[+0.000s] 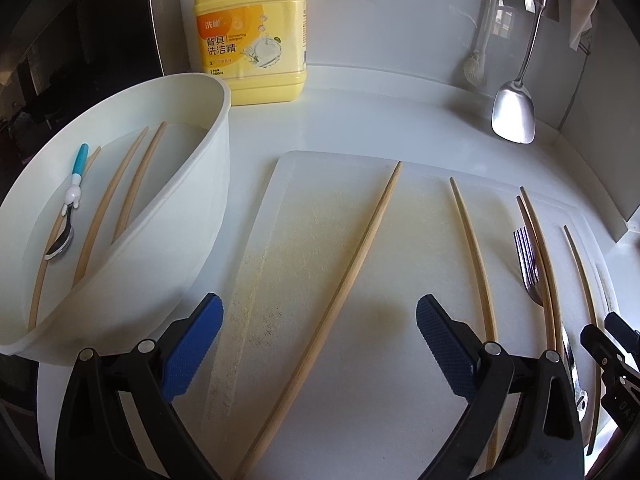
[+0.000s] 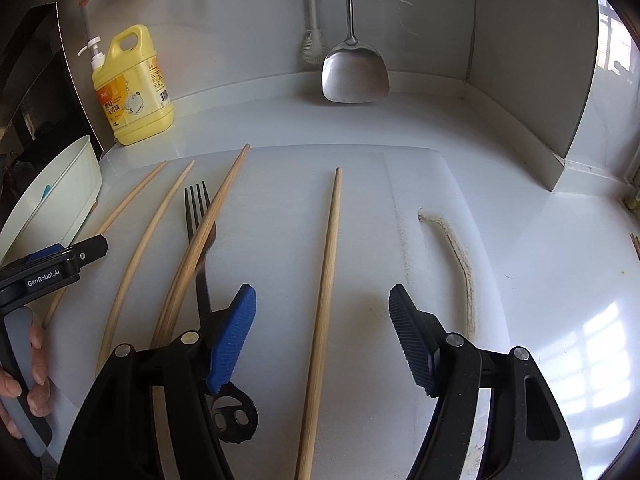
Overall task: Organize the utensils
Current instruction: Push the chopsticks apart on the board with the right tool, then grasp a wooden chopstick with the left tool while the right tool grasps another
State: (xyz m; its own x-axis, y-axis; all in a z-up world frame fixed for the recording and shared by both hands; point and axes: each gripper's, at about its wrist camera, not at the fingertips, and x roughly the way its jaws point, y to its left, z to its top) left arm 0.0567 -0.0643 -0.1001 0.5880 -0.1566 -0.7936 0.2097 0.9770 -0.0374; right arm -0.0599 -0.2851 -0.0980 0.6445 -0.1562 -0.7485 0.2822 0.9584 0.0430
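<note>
Several bamboo chopsticks lie on a white cutting board (image 1: 360, 380). In the left wrist view my left gripper (image 1: 320, 320) is open, low over the board, with one long chopstick (image 1: 360, 276) running between its blue pads, untouched. A white tub (image 1: 192, 216) to its left holds more chopsticks (image 1: 132, 184) and a small blue-handled spoon (image 1: 68, 216). My right gripper (image 2: 323, 300) is open too, astride a single chopstick (image 2: 330, 248), its pads clear of it. A dark-handled fork (image 2: 198, 220) lies under a pair of chopsticks (image 2: 212, 220) left of it.
A yellow detergent bottle (image 1: 252, 36) stands at the back by the tub. A steel spatula (image 2: 354, 76) and a brush (image 2: 312, 48) hang on the back wall. The wall corner closes in on the right. A hand (image 2: 38, 360) holds the left gripper (image 2: 80, 252).
</note>
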